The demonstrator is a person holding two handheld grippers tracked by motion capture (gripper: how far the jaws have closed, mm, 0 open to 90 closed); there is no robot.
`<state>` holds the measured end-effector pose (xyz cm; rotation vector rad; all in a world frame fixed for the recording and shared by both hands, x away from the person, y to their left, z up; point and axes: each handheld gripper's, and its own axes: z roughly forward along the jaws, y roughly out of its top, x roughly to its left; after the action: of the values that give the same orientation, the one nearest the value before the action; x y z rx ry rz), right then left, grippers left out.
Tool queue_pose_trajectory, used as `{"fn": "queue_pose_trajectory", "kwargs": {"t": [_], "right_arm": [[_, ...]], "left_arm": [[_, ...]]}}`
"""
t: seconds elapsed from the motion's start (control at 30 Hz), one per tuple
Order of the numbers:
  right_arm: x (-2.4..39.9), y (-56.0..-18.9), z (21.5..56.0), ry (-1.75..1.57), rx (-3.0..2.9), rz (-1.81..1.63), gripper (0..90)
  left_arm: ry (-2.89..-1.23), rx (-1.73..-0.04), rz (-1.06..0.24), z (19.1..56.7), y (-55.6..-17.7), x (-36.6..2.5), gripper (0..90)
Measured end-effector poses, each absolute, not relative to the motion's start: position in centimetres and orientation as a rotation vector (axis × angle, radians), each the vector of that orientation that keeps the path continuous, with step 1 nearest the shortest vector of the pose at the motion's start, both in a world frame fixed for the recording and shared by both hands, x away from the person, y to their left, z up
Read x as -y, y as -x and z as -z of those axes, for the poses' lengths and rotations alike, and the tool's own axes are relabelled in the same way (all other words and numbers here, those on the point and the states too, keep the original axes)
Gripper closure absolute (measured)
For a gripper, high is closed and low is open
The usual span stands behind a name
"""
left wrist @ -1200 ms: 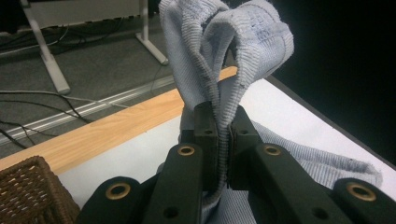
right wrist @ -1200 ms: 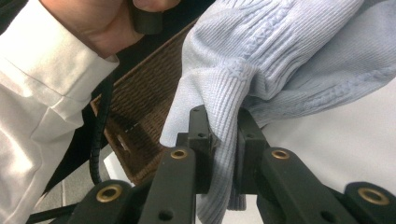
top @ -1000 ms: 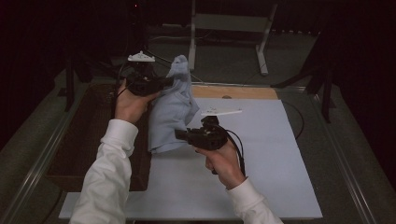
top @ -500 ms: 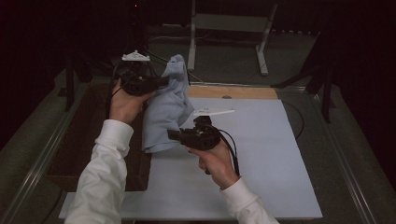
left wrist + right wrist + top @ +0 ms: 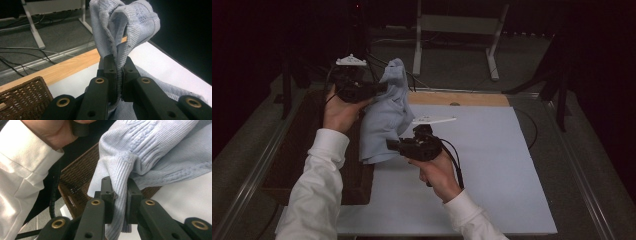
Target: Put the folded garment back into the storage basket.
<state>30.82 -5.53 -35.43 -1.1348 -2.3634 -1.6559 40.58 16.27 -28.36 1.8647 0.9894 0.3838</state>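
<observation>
Both claws, left (image 5: 379, 89) and right (image 5: 393, 145), clamp blue knit garment (image 5: 384, 117) above wicker basket (image 5: 75, 185).

My left hand-held gripper (image 5: 119, 72) pinches a fold of the pale blue sweater (image 5: 384, 117), so the knit between its jaws is hidden, and the top edge of the left gripper view cuts off the bunched cloth. In the right gripper view, my right hand-held gripper (image 5: 120, 195) covers its pinched fold too, and the sweater runs past the top and right edges. The wicker basket (image 5: 77, 182) sits mostly behind the cloth. From above, its dark interior is unreadable.
</observation>
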Motion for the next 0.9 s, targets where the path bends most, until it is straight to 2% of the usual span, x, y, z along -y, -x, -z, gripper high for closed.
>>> {"fn": "queue_pose_trajectory", "kwargs": {"t": [0.9], "right_arm": [[2.4, -31.8, 36.6, 1.123, 2.365, 1.62, 80.5]], "left_arm": [[-1.87, -1.05, -0.428, 28.8, -40.5, -19.3, 86.3]]}}
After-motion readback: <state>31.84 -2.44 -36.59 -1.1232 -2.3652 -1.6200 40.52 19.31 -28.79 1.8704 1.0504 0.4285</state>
